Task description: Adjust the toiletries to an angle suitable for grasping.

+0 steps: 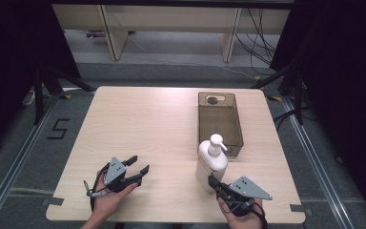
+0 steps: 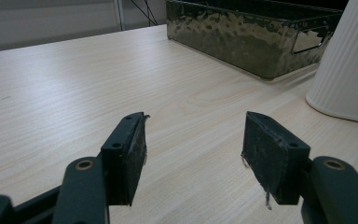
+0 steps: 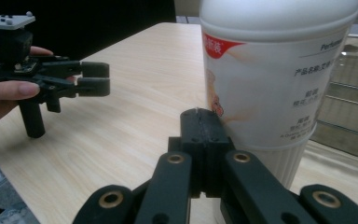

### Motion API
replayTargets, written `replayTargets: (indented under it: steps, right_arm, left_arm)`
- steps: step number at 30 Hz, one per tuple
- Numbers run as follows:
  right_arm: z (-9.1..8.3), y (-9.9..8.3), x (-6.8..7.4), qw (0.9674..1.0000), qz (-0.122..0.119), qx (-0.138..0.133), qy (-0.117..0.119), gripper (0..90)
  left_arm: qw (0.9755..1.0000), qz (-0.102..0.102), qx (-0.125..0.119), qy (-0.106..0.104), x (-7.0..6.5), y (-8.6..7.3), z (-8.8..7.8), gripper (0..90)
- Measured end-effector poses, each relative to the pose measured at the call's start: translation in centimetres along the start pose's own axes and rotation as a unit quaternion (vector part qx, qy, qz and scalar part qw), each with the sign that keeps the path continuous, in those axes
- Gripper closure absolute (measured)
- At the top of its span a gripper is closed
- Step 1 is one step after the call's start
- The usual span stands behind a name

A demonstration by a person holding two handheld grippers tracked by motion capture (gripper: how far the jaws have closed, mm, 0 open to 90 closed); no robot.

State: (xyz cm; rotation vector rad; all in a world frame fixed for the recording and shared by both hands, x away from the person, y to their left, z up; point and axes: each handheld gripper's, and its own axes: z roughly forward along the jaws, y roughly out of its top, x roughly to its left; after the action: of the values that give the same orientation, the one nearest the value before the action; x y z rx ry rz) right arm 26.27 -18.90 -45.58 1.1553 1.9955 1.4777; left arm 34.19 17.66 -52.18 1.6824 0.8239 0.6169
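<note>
1. Bottle (image 1: 210,165): a white plastic pump bottle stands upright on the surface (image 1: 147,129), just ahead of the right claw (image 1: 213,182) and close against its closed tips, with the end of a brown bin (image 1: 220,123) right behind it. Whether the tips touch it I cannot tell.
2. Handling, as a guess: stiff walls with some give, a glossy label that may slip, ribbed plastic near the base that should grip better. Likely weighty if full, and tall enough to tip when pushed high up.
3. Best hold is probably across the broad body below the shoulder, not the thin pump on top.
4. Right claw: jaws shut together, holding nothing; it must open wide to fit the body.
5. Left claw (image 1: 141,168): jaws apart, empty, low over bare surface; the bottle sits well off to its right.
</note>
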Motion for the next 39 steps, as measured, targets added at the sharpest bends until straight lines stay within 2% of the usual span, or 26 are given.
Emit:
replayTargets:
  steps: [1,2,3,4,5,6,7,8,9,10,11,12,15,17,18,19,20,21,23,25,27,28,31,37,38,39]
  right_arm:
    - [-0.3,0.1,-0.3,0.9999,-0.011,0.001,-0.006,90.0]
    - [-0.3,0.1,-0.3,1.0,0.0,-0.001,-0.008,90.0]
    - [-0.3,0.1,-0.4,0.9999,-0.003,-0.005,-0.009,90.0]
    - [-0.6,0.2,-0.5,0.9998,0.001,0.003,-0.019,90.0]
    - [-0.6,0.1,-0.6,0.9998,0.009,-0.004,-0.017,90.0]
    - [-0.7,0.2,-0.9,0.9997,-0.003,-0.002,-0.025,90.0]
    - [-0.7,0.2,-1.0,0.9997,0.007,-0.006,-0.023,90.0]
    - [-0.8,0.2,-1.2,0.9995,0.001,-0.007,-0.03,90.0]
    - [-0.9,0.3,-1.1,0.9991,0.019,-0.002,-0.037,90.0]
    - [-0.9,0.3,-1.5,0.9993,0.005,-0.008,-0.036,90.0]
    - [-1.0,0.3,-1.6,0.9988,0.006,-0.008,-0.047,90.0]
    - [-1.1,0.4,-1.8,0.9989,0.007,-0.005,-0.045,90.0]
    - [-1.1,0.5,-2.2,0.9984,0.013,-0.008,-0.055,90.0]
    - [-1.2,0.6,-2.5,0.9978,0.007,-0.006,-0.065,90.0]
    - [-1.1,0.7,-2.4,0.9976,0.021,-0.008,-0.066,90.0]
    - [-1.3,0.8,-2.7,0.9969,0.01,0.0,-0.078,90.0]
    - [-1.1,0.8,-2.7,0.997,0.025,-0.005,-0.073,90.0]
    - [-1.2,0.8,-2.9,0.9963,0.018,-0.003,-0.085,90.0]
    - [-1.1,0.9,-3.1,0.9958,0.02,-0.007,-0.089,90.0]
    - [-1.2,1.0,-3.1,0.9946,0.033,-0.004,-0.099,90.0]
    - [-1.1,1.1,-3.4,0.9947,0.027,-0.01,-0.099,90.0]
    - [-1.2,1.2,-3.5,0.9943,0.025,-0.007,-0.103,90.0]
    - [-1.1,1.2,-3.6,0.9941,0.019,-0.007,-0.106,90.0]
    - [-1.0,1.2,-4.1,0.9931,0.03,-0.003,-0.113,90.0]
    - [-1.0,1.1,-4.2,0.9938,0.044,-0.011,-0.101,90.0]
    - [-1.0,1.1,-4.2,0.9938,0.044,-0.011,-0.101,90.0]
  left_arm:
    - [1.0,0.001,0.0,0.0,0.0,0.0,0.0,38.9]
    - [1.0,0.0,0.0,0.0,0.0,0.0,0.0,38.9]
    - [1.0,-0.003,0.001,0.0,0.0,0.0,0.0,38.9]
    - [1.0,0.0,0.0,0.0,0.0,0.0,0.0,38.8]
    - [0.9999,0.011,0.001,0.001,0.1,0.1,0.0,38.8]
    - [0.9999,0.011,0.004,0.002,0.1,0.1,-0.1,38.8]
    - [0.9999,0.01,0.004,0.002,0.1,0.1,-0.1,38.8]
    - [0.9999,0.01,0.004,0.002,0.1,0.1,-0.1,38.8]
    - [0.9999,0.011,0.004,0.002,0.1,0.1,-0.1,38.8]
    - [0.9999,0.01,0.003,0.002,0.1,0.1,-0.1,38.8]
    - [1.0,0.01,0.001,0.001,0.1,0.1,0.0,38.7]
    - [1.0,-0.004,0.002,0.0,-0.1,0.0,0.0,38.7]
    - [1.0,0.0,0.002,0.0,-0.1,0.0,0.0,38.7]
    - [1.0,0.0,0.003,0.0,-0.1,0.0,0.0,38.7]
    - [1.0,0.004,0.003,0.0,-0.1,0.0,0.0,38.6]
    - [1.0,0.004,0.003,0.0,-0.1,0.0,0.0,38.6]
    - [0.9999,0.012,0.007,0.002,0.0,0.1,0.0,38.6]
    - [0.9999,0.012,0.007,0.002,0.0,0.1,0.0,38.6]
    - [0.9999,0.011,0.007,0.002,0.0,0.1,0.0,38.6]
    - [0.9999,0.01,0.008,0.002,0.0,0.1,0.0,38.6]
    - [1.0,0.001,0.004,-0.001,-0.1,0.0,0.0,38.6]
    - [0.9999,0.01,0.008,0.001,0.0,0.1,-0.1,38.6]
    - [0.9999,0.012,0.007,0.001,0.0,0.1,0.0,38.6]
    - [0.9999,0.013,0.01,-0.003,-0.2,0.1,0.0,38.6]
    - [0.9999,0.01,0.009,-0.004,-0.2,0.1,0.0,38.6]
    - [0.9999,0.01,0.009,-0.004,-0.2,0.1,0.0,38.6]
